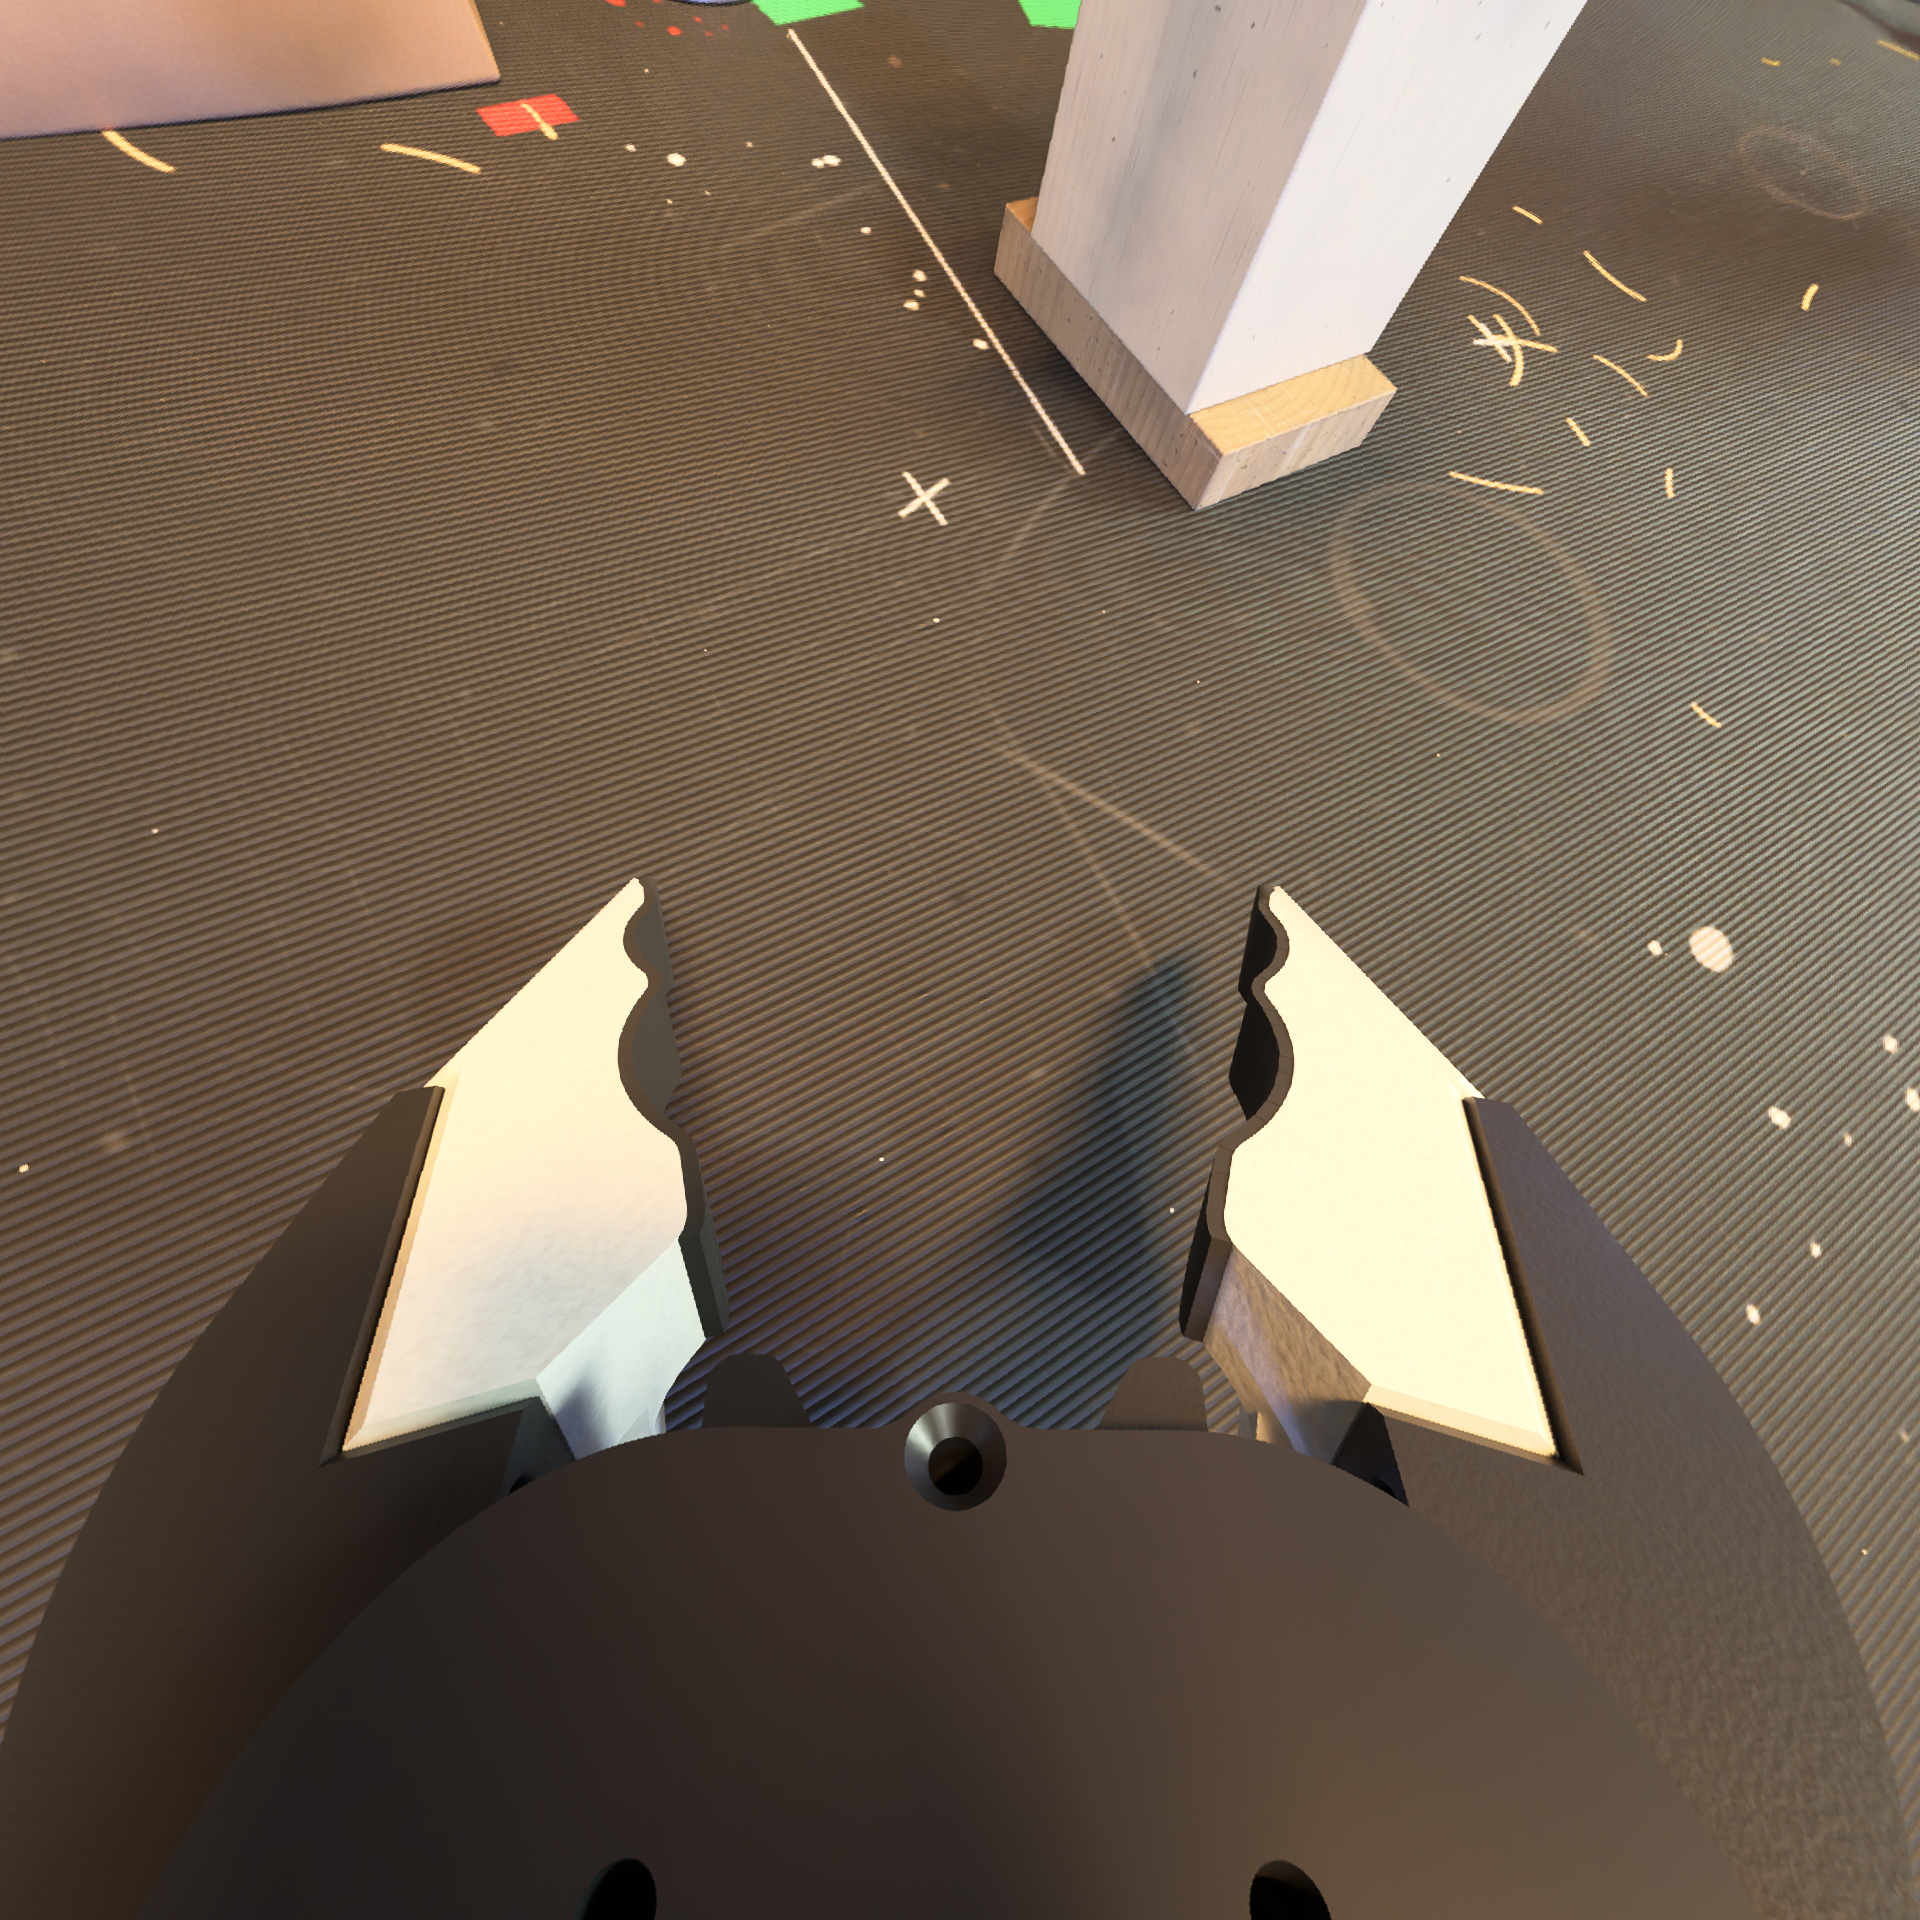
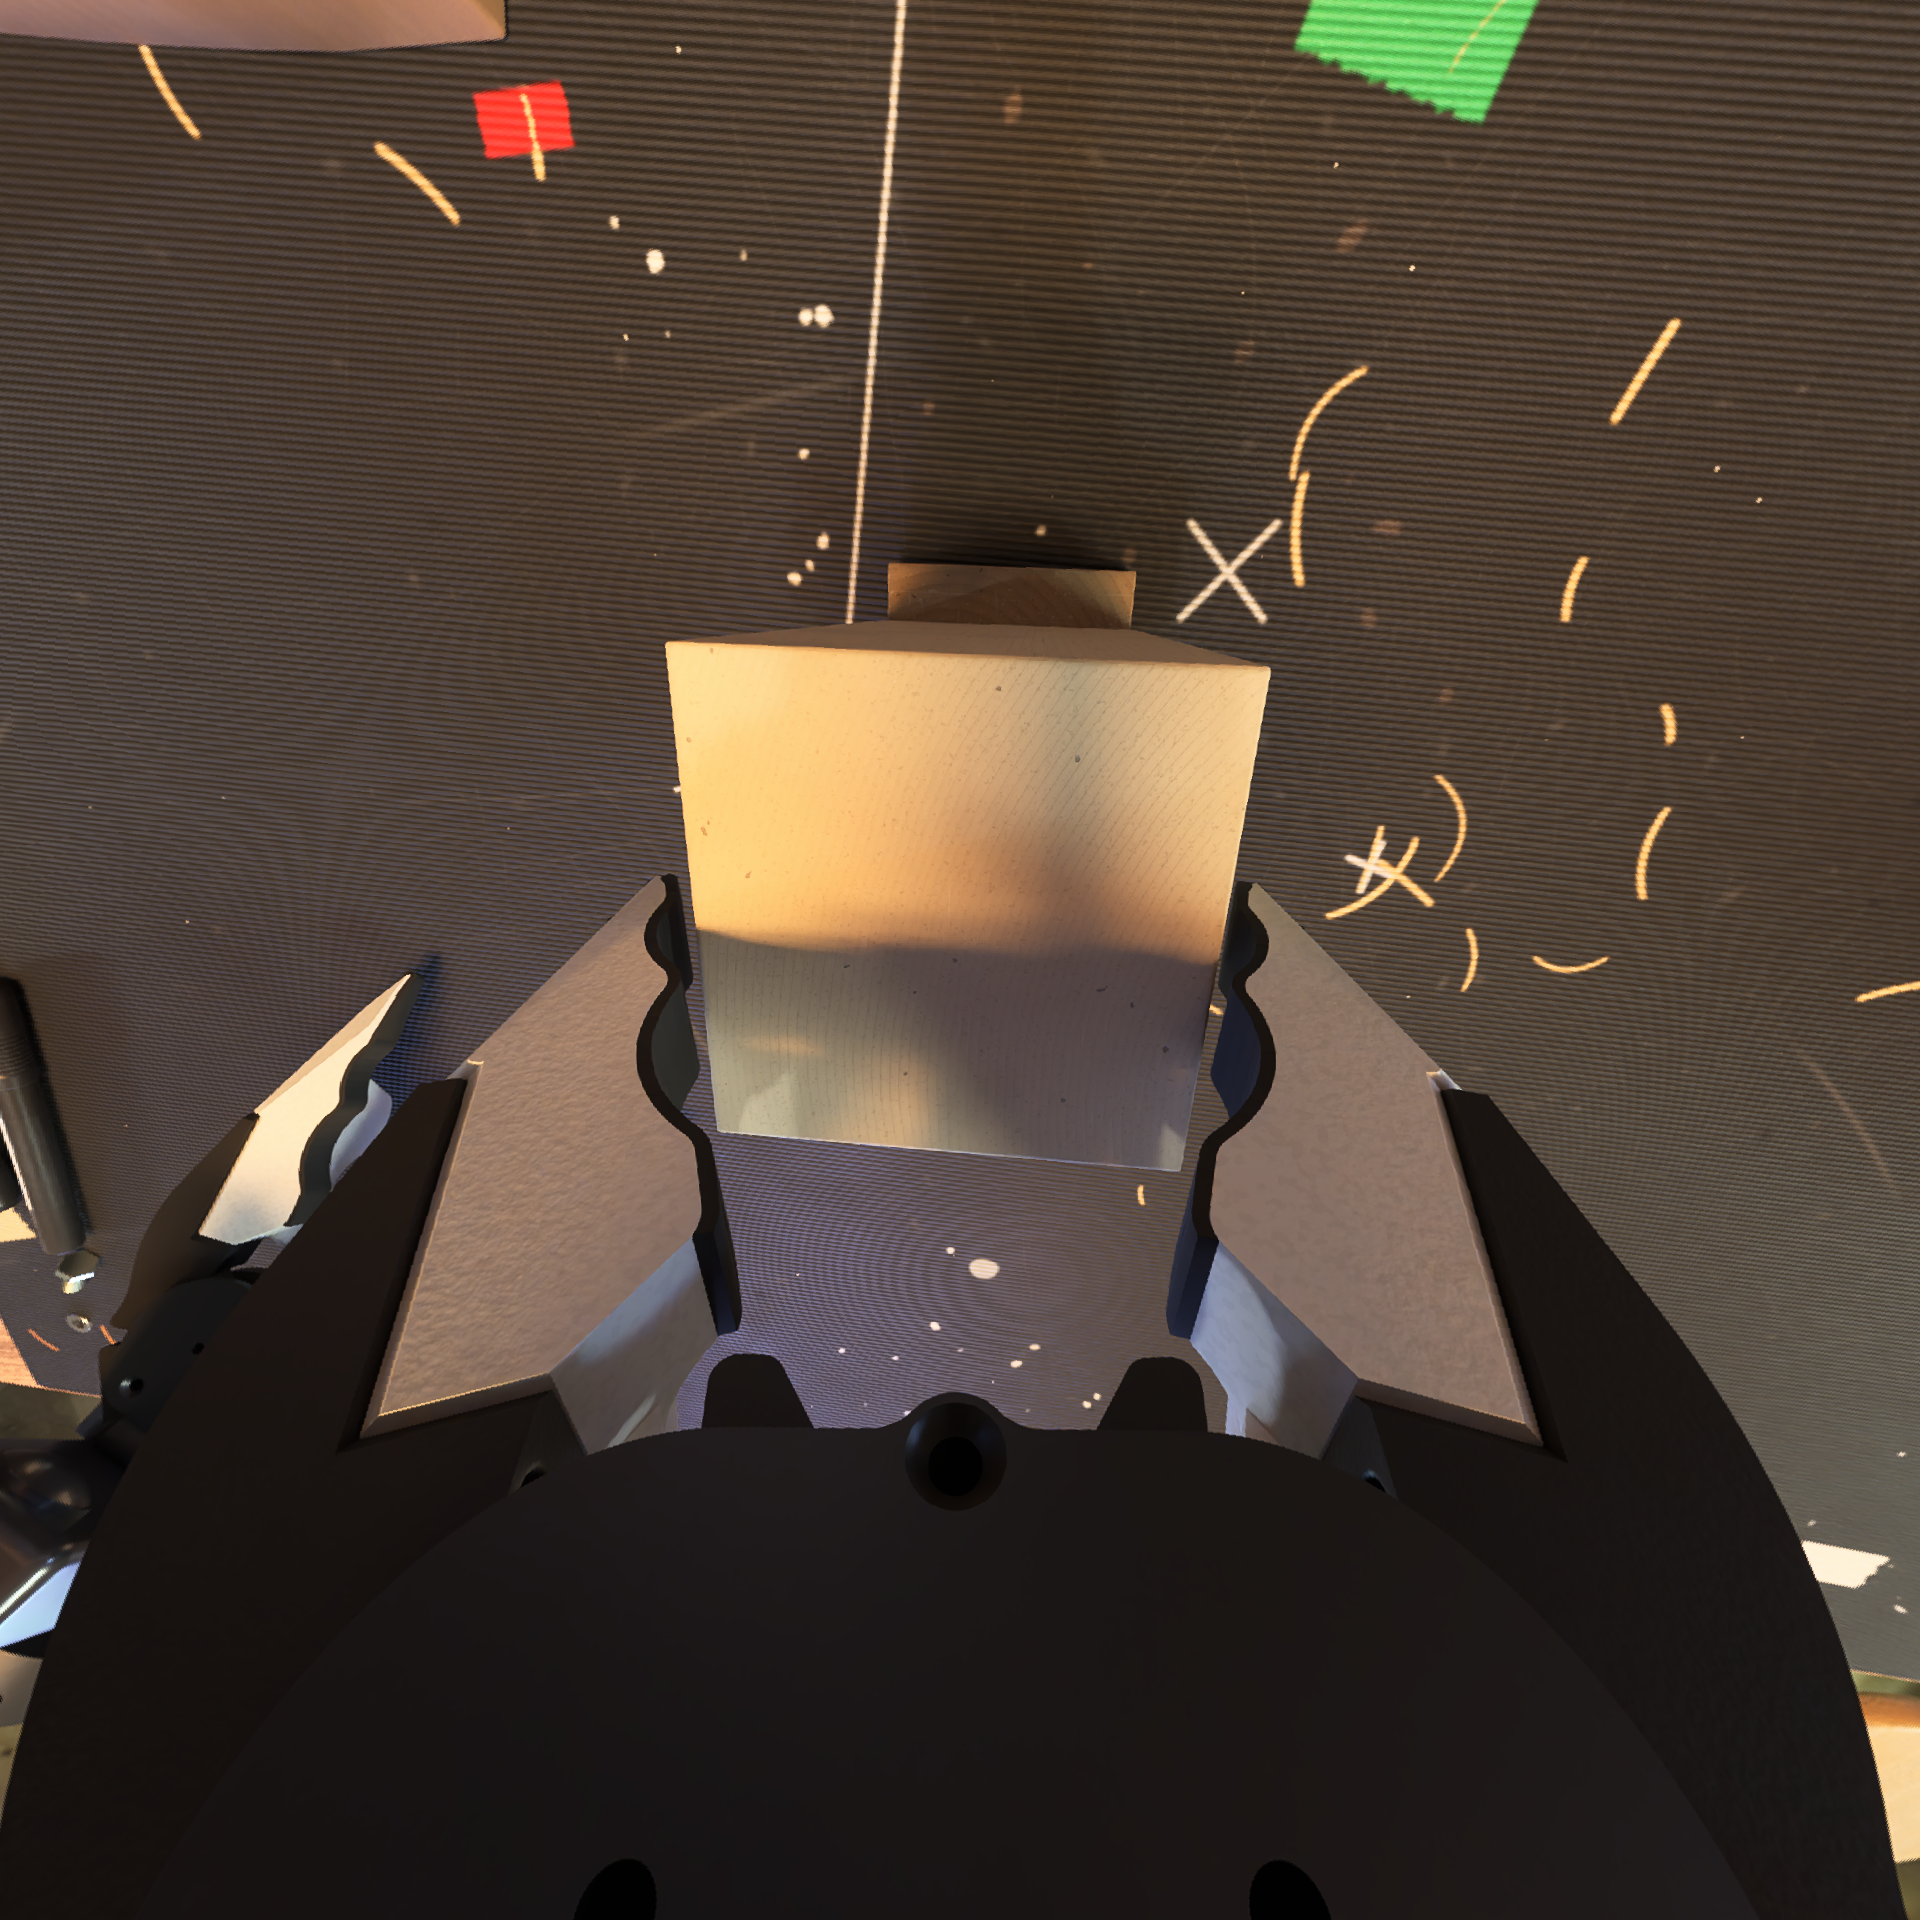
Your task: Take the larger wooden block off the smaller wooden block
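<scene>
The larger wooden block (image 1: 1247, 177) is a tall pale post. It stands upright on the smaller wooden block (image 1: 1195, 416), a flat tan slab on the dark mat. My left gripper (image 1: 951, 894) is open and empty, low over the mat, in front of and to the left of the stack. In the right wrist view I look down on the larger block's top face (image 2: 956, 883). My right gripper (image 2: 956, 888) straddles its upper end with both pads against its sides. The smaller block (image 2: 1008, 594) peeks out beyond it.
The left gripper's fingers (image 2: 322, 1101) show at the lower left of the right wrist view, beside a metal cylinder (image 2: 31, 1122). A pale board (image 1: 229, 62) lies at the far left. A red patch (image 2: 523, 120), a green patch (image 2: 1413, 52) and chalk marks are flat on the mat.
</scene>
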